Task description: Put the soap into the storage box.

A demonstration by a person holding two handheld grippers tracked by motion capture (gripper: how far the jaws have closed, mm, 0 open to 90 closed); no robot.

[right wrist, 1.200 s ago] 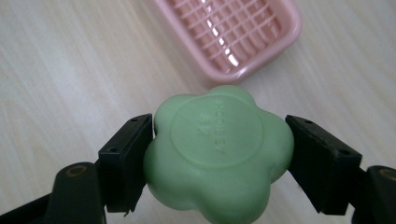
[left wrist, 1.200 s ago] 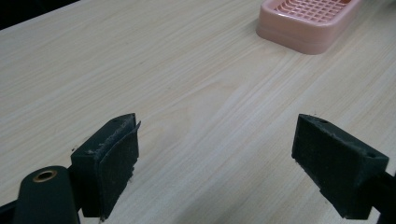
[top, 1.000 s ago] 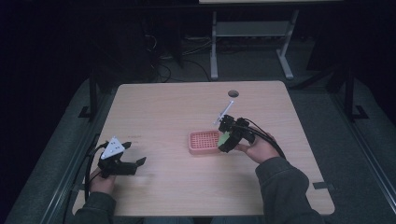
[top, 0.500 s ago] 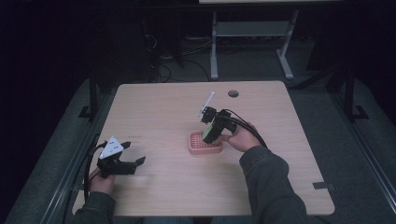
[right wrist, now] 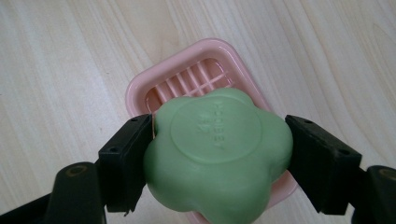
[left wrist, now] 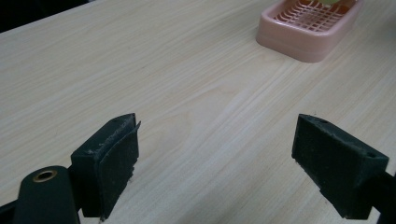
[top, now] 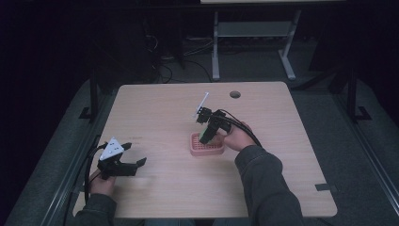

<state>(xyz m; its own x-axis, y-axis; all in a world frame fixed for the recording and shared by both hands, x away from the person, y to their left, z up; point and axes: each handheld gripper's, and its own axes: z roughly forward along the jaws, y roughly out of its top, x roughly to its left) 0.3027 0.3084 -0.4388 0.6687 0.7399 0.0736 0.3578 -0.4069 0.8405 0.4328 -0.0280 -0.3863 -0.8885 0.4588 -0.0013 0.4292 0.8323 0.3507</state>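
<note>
Right gripper [right wrist: 217, 161]: clamped on a green flower-shaped soap [right wrist: 217, 156], one jaw pressed to each side of it; in the high view it points down near the middle of the desk [top: 155, 108].
Soap: held in the air directly over the pink soap dish [right wrist: 187, 81], covering most of the dish's near part; raised letters show on its round top face, too faint to read.
Soap dish: pink, rounded corners, slatted grid inside; it sits flat on the desk, and the pictures do not show whether the soap touches it.
Left gripper [left wrist: 229, 158]: jaws wide apart, holding nothing, low over bare wood at the desk's near left corner, well apart from the dish [left wrist: 308, 28].
</note>
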